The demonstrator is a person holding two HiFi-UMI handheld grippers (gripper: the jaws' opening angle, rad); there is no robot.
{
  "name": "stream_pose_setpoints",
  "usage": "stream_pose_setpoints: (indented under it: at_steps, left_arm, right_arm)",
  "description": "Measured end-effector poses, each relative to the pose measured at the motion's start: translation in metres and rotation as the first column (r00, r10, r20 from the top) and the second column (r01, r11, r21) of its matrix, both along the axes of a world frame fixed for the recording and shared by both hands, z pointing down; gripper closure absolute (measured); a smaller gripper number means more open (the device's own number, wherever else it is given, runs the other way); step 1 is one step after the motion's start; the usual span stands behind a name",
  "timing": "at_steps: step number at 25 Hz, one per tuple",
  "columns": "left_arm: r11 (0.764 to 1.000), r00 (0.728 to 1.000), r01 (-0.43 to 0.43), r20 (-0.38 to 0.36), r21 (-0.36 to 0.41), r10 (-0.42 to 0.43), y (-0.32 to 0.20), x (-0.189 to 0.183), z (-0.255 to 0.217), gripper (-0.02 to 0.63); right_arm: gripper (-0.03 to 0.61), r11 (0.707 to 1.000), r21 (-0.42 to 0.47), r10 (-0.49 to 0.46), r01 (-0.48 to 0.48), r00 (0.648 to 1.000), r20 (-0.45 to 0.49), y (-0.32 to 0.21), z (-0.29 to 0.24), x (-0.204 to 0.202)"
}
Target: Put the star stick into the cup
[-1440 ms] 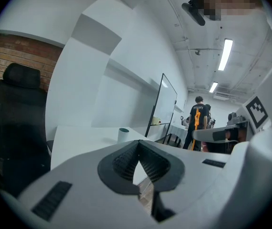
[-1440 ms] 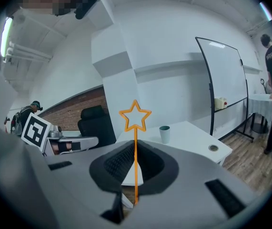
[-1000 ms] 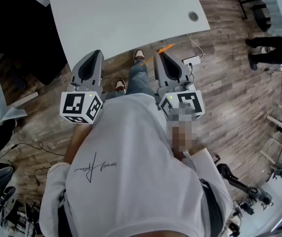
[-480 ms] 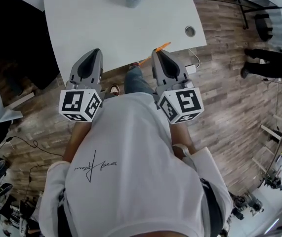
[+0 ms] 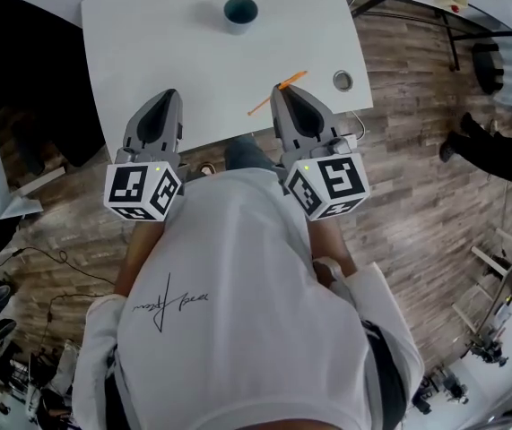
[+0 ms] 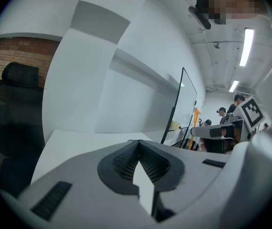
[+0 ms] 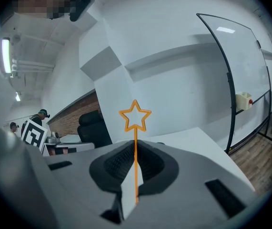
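A thin orange star stick [image 7: 135,128] stands upright between the jaws of the right gripper [image 7: 136,146]. Its open star outline rises clear above the jaw tips, and its stem runs down between the ribbed pads. In the head view the star stick [image 5: 293,80] lies slantwise across the tip of the right gripper [image 5: 281,88], over the near edge of the white table [image 5: 184,56].

Judging by its build, the stick is very light and narrow, probably stiff plastic that could flex or swivel in a loose pinch. The stem is the sensible place to hold it, leaving the hollow star free, and that is where it is clamped. The right jaws are clenched on the stem.

The teal cup [image 5: 239,11] stands upright near the far edge of the table, well apart from the stick, its mouth open to the head view.

The left gripper [image 6: 138,142] is pressed closed with nothing between its pads. In the head view the left gripper [image 5: 166,97] hangs beside the right one at the near table edge.

A round cable hole [image 5: 342,81] sits near the table's right corner.
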State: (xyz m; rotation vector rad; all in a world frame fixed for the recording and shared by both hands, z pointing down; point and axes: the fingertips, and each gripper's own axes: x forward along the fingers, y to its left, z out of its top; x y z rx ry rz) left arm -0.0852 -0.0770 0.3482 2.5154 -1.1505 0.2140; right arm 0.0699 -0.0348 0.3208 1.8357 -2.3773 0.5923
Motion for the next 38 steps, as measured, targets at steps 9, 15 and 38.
stream_pose_setpoints:
  at_steps: [9, 15, 38]
  left_arm:
    - [0.998, 0.998, 0.063, -0.002, 0.022, -0.063, -0.015, 0.026, -0.003, 0.606]
    - [0.993, 0.994, 0.113, -0.001, 0.025, -0.113, -0.029, 0.040, 0.002, 0.606]
    - [0.983, 0.982, 0.185, 0.035, -0.019, -0.184, -0.045, 0.047, 0.020, 0.606]
  right_arm:
    - [0.563, 0.997, 0.022, -0.075, 0.074, 0.997, 0.002, -0.029, -0.002, 0.024]
    - [0.563, 0.990, 0.031, -0.137, 0.137, 0.991, 0.004, -0.053, 0.000, 0.035]
    - [0.563, 0.962, 0.116, -0.246, 0.246, 0.969, -0.020, -0.119, -0.021, 0.048]
